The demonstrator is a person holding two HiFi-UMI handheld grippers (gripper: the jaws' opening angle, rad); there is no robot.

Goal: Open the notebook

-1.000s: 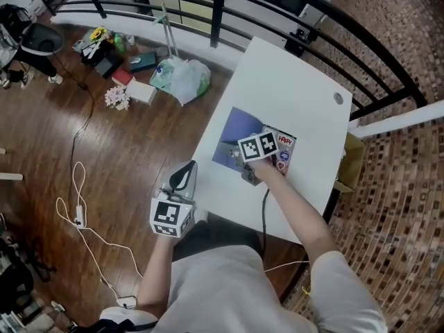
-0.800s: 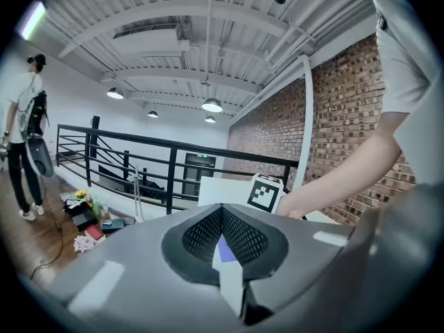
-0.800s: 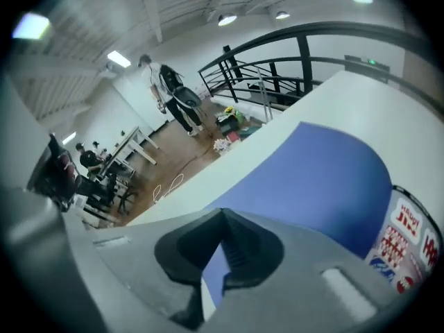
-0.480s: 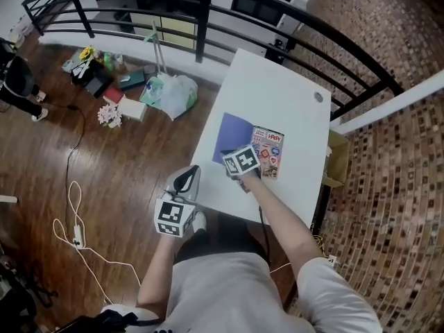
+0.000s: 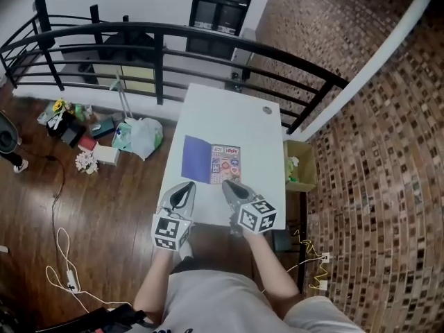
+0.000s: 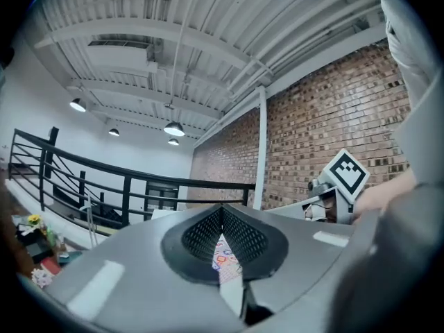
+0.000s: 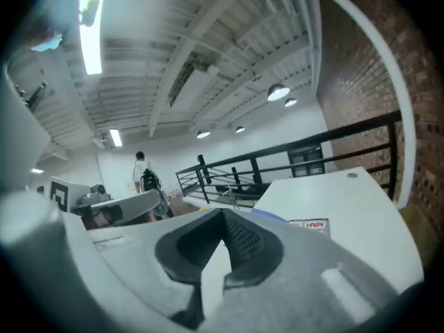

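Both tongs are clenched and empty. Left gripper (image 5: 188, 185) and right gripper (image 5: 227, 184) hang side by side over the near end of the white table (image 5: 229, 116), their noses pointing across it and each pair of jaws pressed together at the tip. Neither grips the notebook (image 5: 211, 163), which lies flat and open around the middle of the table, just beyond the two tips. It shows a blue leaf on its left half and a sticker-covered page on its right. A black railing (image 5: 208, 37) curves past the table's far end. A cardboard box (image 5: 300, 174) sits off the table's right side, and a plastic bag (image 5: 142, 135) lies on the floor off its left.
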